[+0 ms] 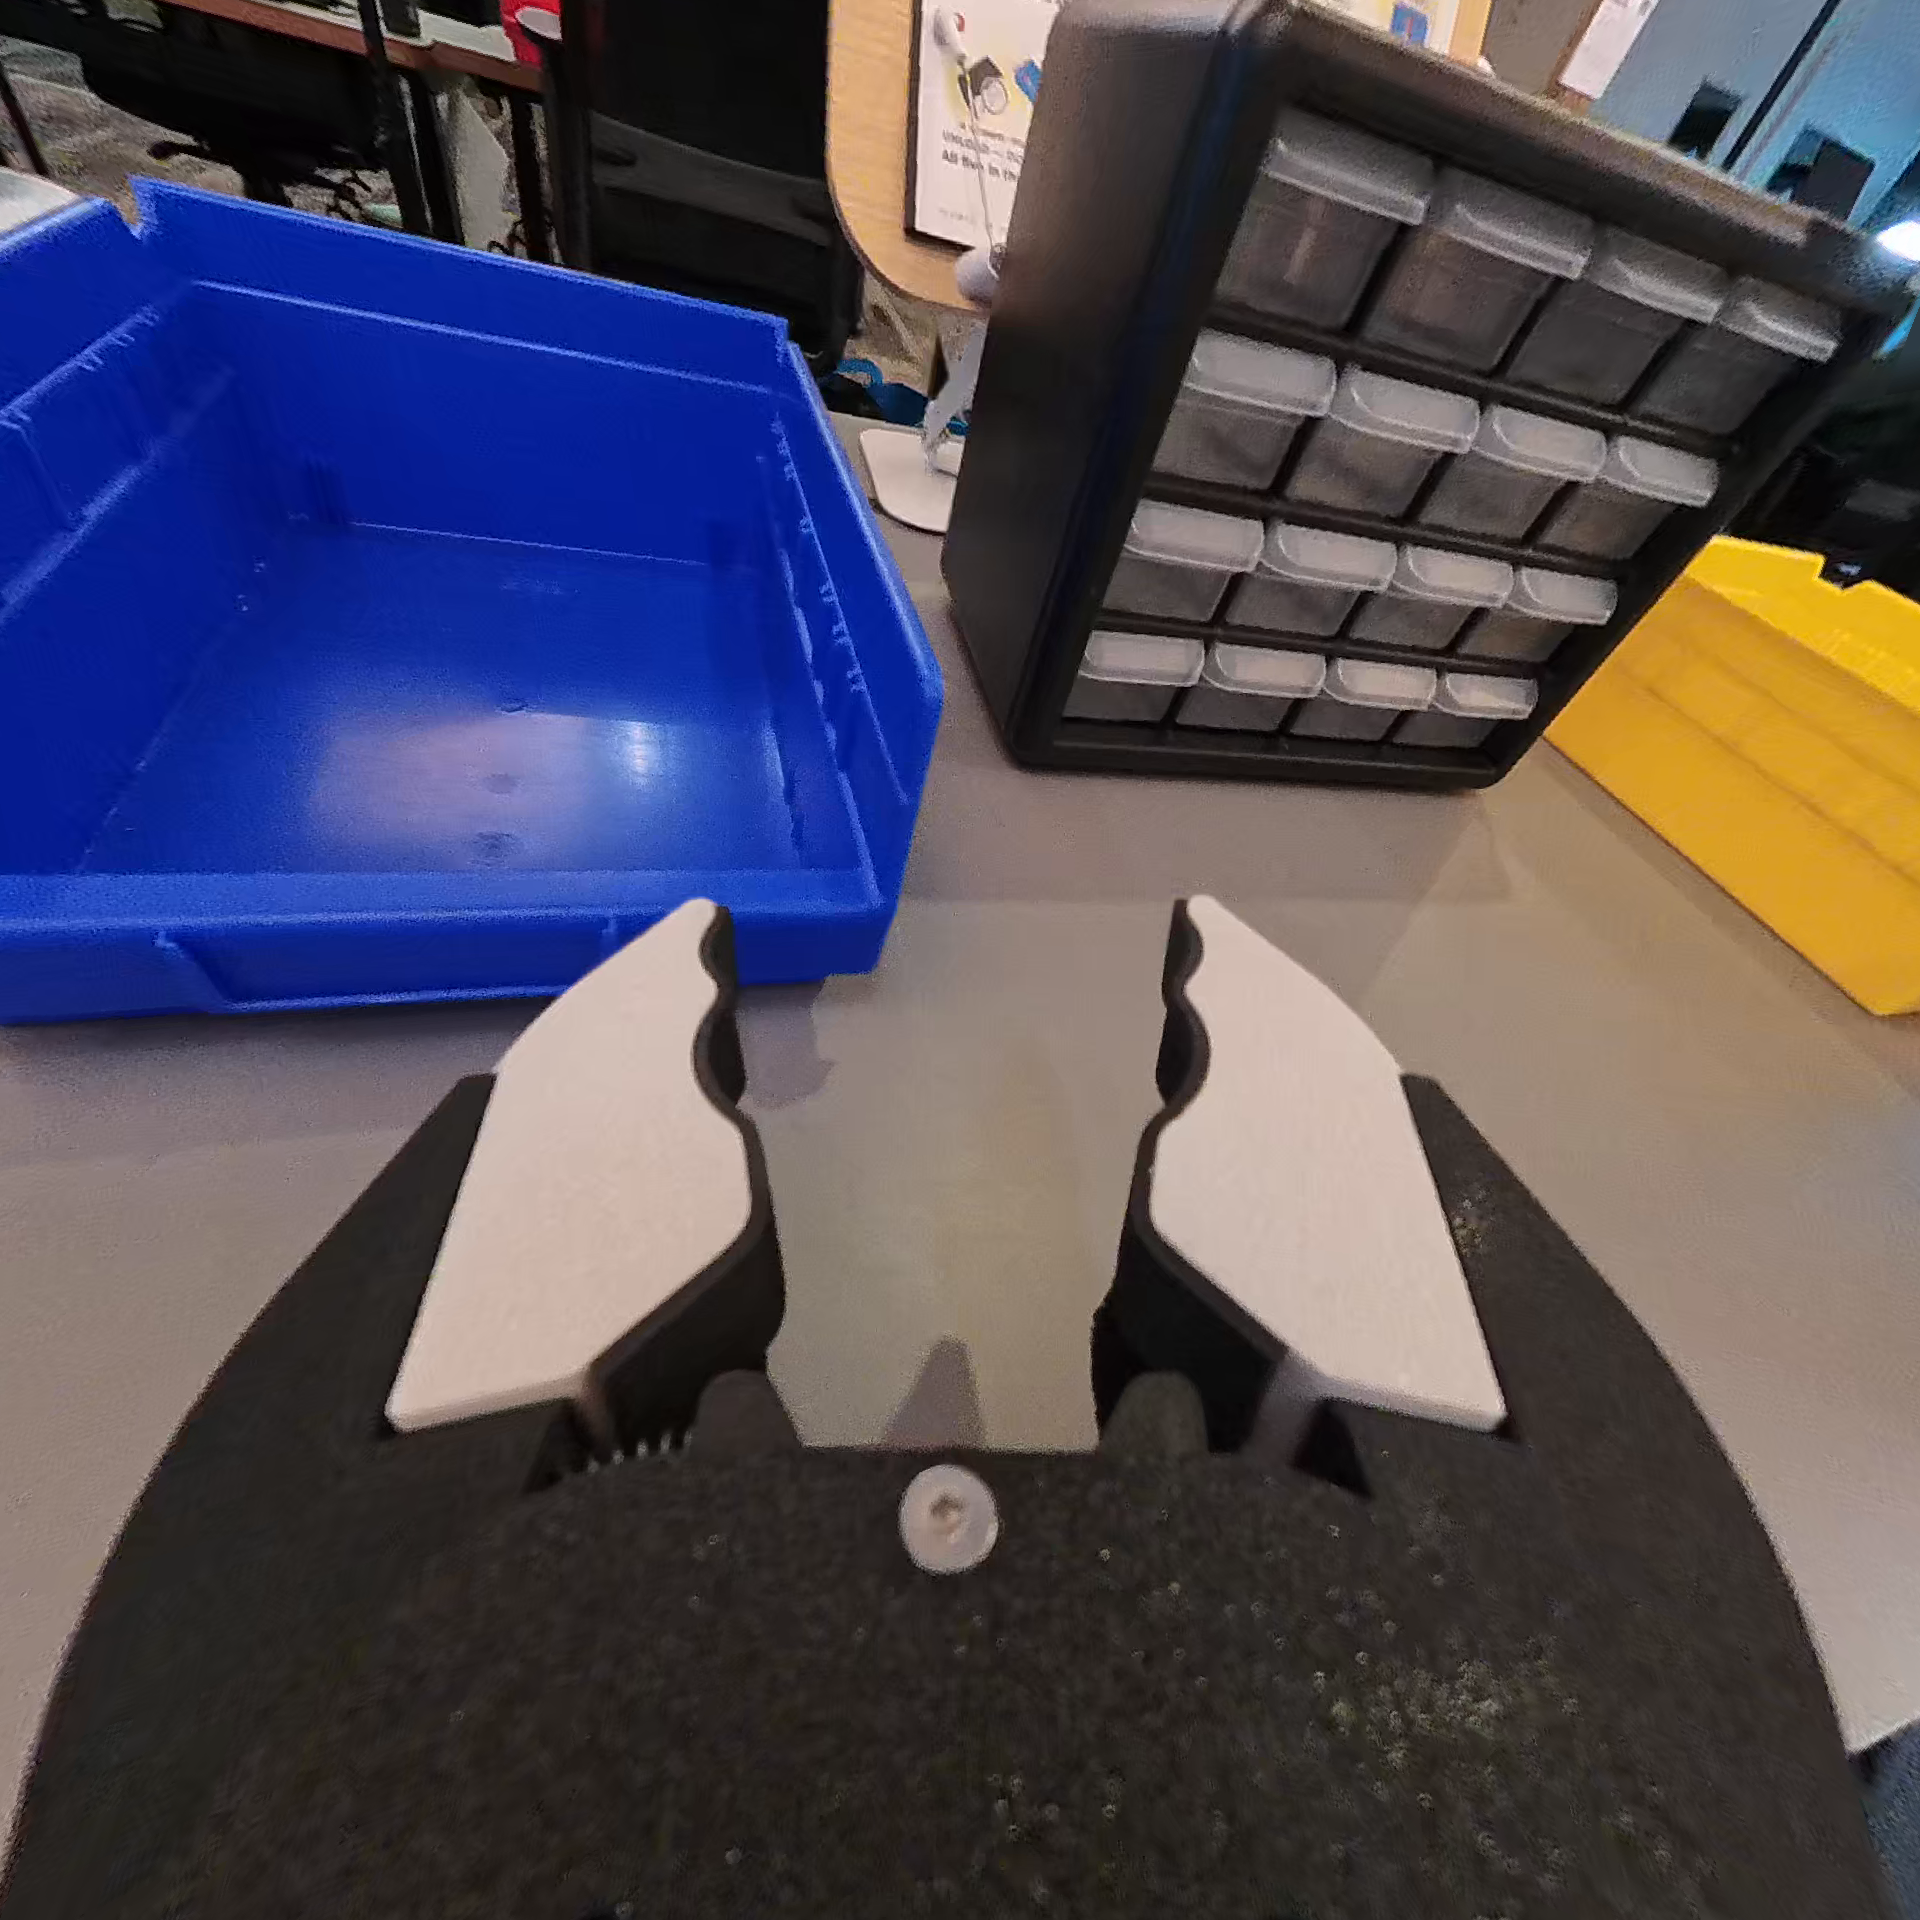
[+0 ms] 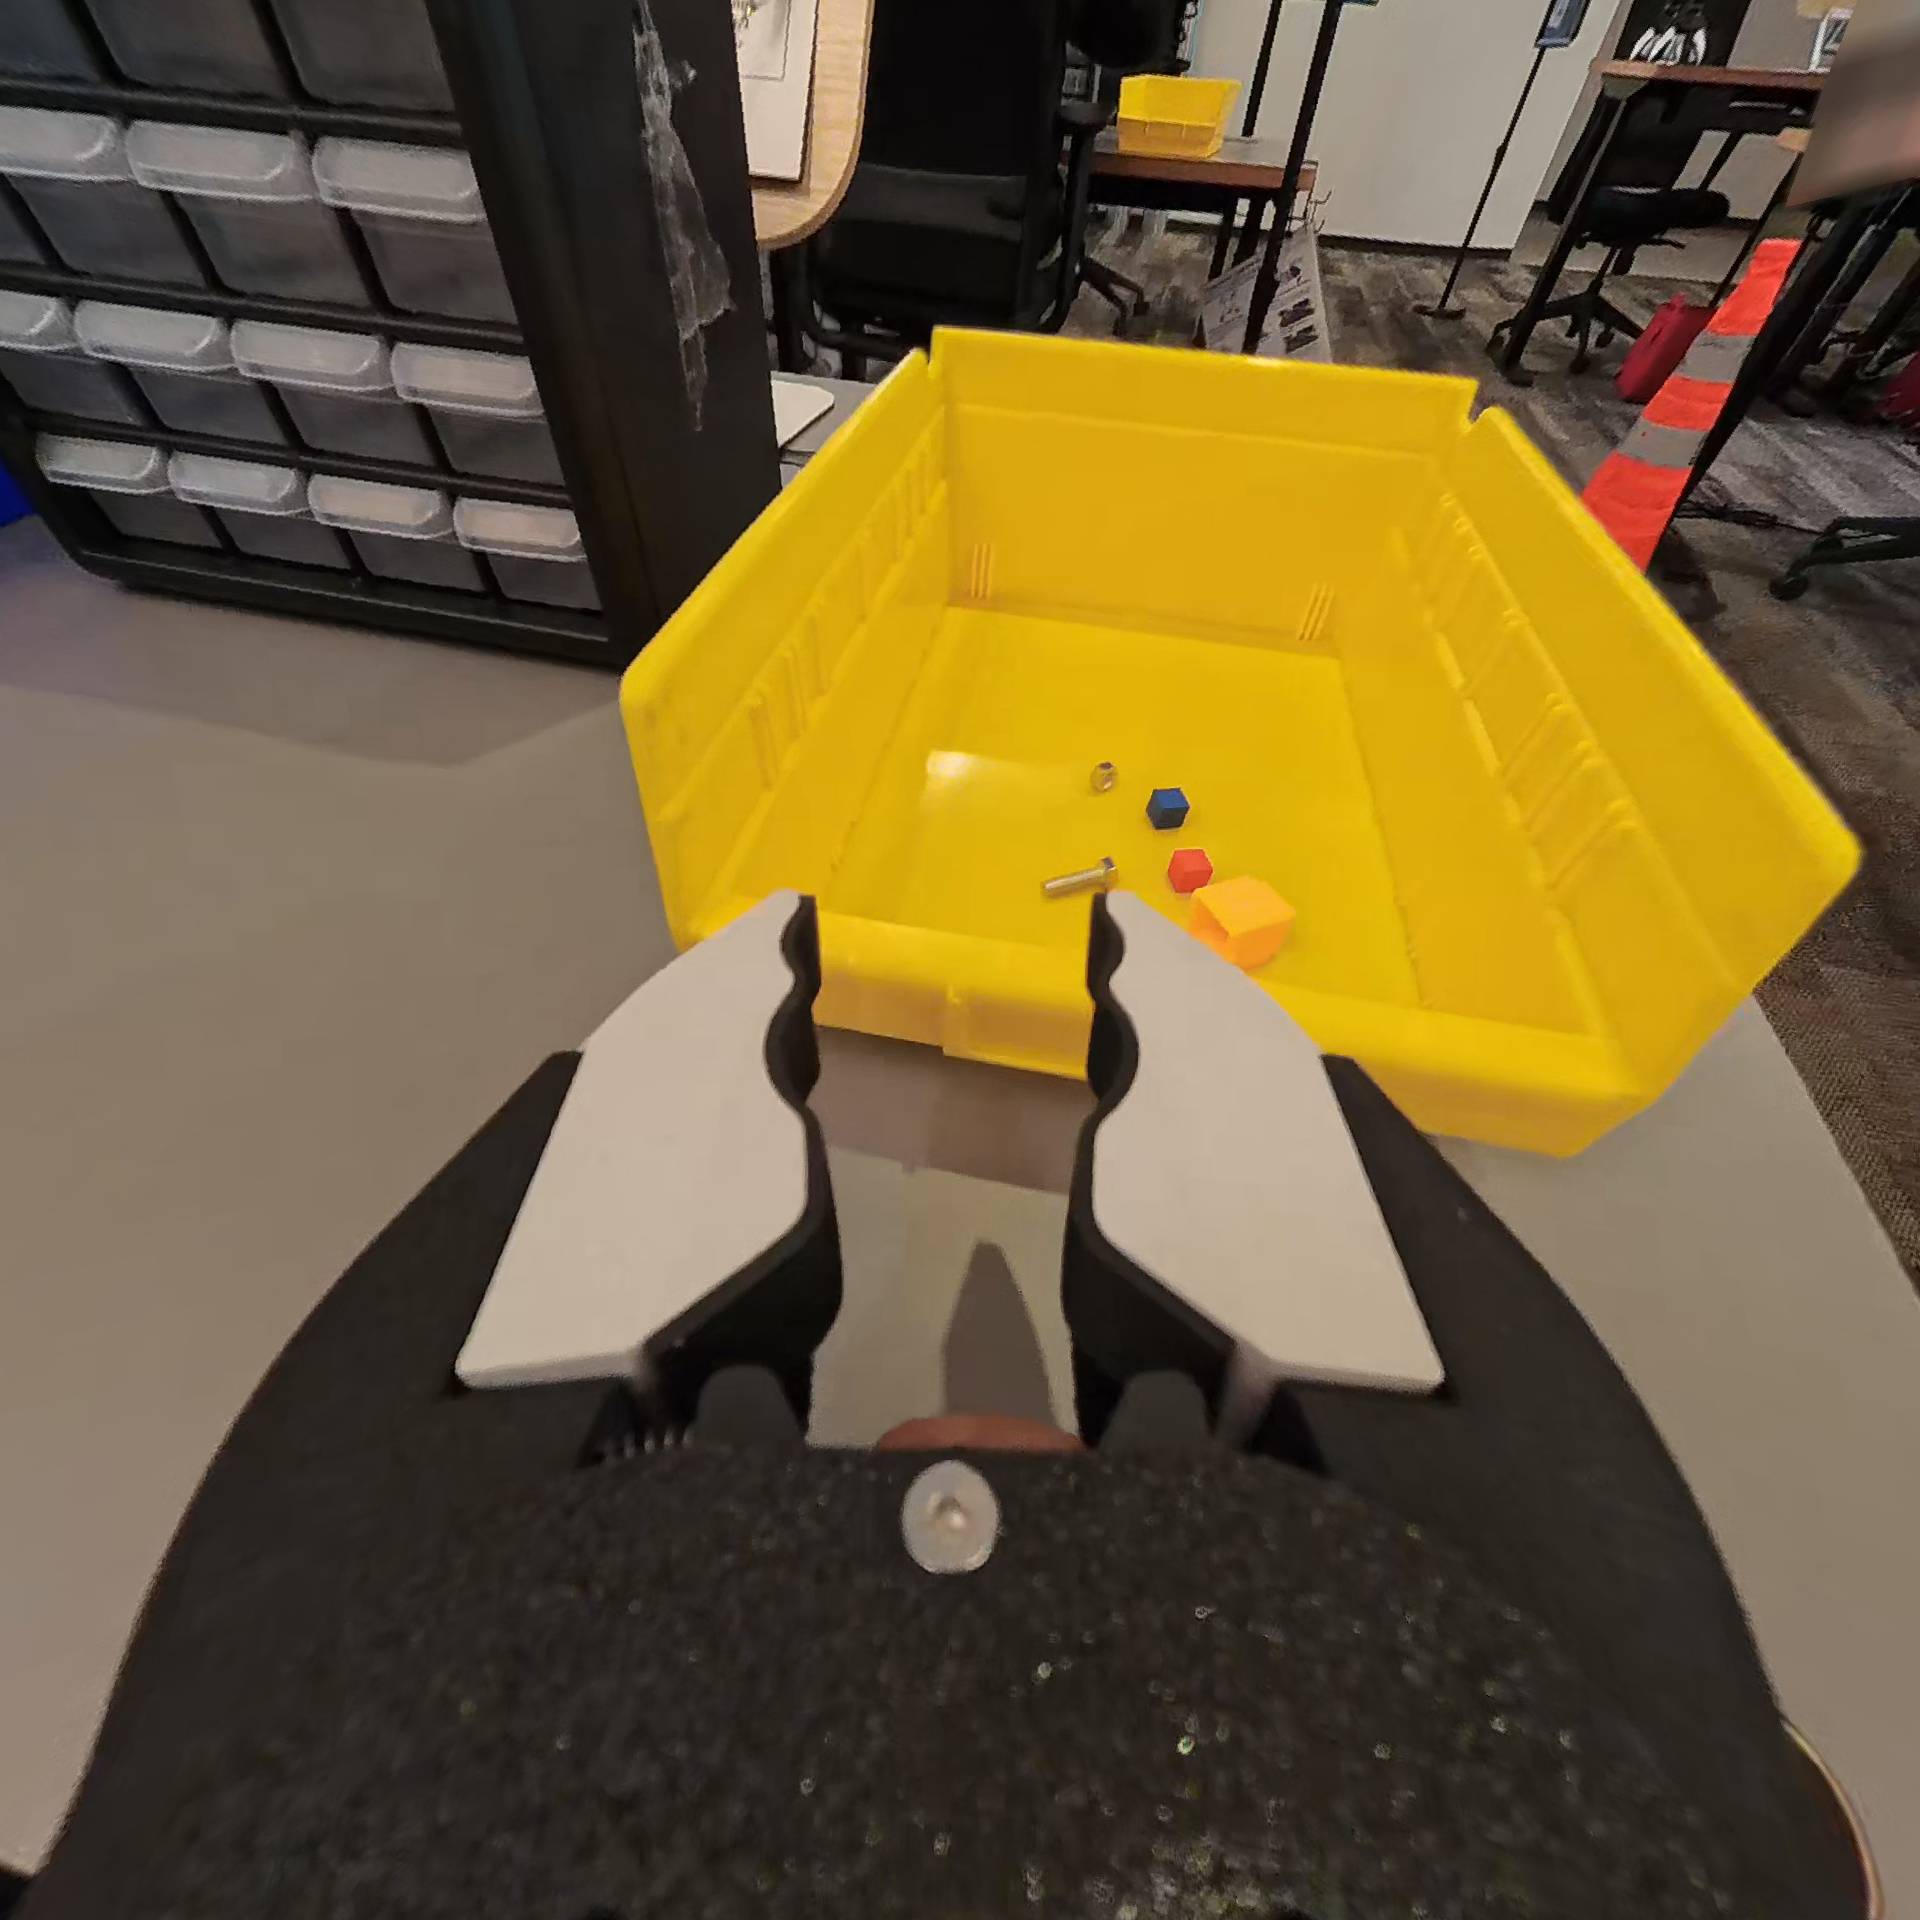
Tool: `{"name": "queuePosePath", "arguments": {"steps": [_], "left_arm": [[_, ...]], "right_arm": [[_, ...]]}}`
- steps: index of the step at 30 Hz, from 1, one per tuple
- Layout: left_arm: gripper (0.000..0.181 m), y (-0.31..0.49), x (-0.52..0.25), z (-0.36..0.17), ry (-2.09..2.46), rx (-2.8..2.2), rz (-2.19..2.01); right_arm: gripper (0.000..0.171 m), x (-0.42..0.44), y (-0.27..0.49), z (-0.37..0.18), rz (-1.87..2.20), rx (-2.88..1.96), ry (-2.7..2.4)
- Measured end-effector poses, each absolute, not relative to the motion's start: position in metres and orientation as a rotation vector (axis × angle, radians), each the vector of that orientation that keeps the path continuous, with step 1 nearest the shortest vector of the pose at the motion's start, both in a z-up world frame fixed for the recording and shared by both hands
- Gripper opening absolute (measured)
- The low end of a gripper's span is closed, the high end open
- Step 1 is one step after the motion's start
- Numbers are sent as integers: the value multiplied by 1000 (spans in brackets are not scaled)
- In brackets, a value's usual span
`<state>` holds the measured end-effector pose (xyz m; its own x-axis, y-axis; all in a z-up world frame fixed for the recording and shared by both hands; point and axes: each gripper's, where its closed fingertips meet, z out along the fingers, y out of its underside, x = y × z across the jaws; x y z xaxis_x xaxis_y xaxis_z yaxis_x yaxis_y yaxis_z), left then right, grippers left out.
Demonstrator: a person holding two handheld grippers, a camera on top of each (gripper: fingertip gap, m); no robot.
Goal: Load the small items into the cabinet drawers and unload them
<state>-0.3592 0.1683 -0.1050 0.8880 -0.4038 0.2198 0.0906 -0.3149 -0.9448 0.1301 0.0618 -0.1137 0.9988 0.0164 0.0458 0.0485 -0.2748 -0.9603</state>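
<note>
Right wrist view: right gripper (image 2: 951,909) hovered just short of the yellow bin (image 2: 1226,374), jaws moderately apart and empty, aimed at the small items on its floor: bolt (image 2: 1081,881), nut (image 2: 1103,776), blue cube (image 2: 1167,807), red cube (image 2: 1189,869), orange block (image 2: 1242,920). Likely lined up for a first pick. Left of the bin stood the drawer cabinet (image 2: 582,312), all visible drawers closed. Left gripper (image 1: 951,914) waited wide and empty before the cabinet, the blue bin (image 1: 447,935) beyond it apparently empty, presumably for unloading.

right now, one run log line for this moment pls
left hand-held gripper open | right hand-held gripper open | items in yellow bin | blue bin empty | cabinet drawers shut
</note>
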Motion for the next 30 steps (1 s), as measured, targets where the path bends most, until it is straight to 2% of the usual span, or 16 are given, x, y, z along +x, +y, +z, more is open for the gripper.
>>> {"name": "queuePosePath", "arguments": {"steps": [11, 22, 27, 30], "left_arm": [[77, 167, -377, -110, 192, -1851, -494], [77, 163, -356, -112, 243, -1871, -534], [78, 154, -331, -109, 369, -1853, -472], [79, 128, -271, -99, 440, -1861, -633]], "right_arm": [[49, 128, 73, -113, -4, -1846, -37], [49, 121, 63, -119, -41, -1879, -108], [50, 132, 61, -112, -42, -1860, -52], [51, 144, 55, -107, -26, -1841, 0]]}}
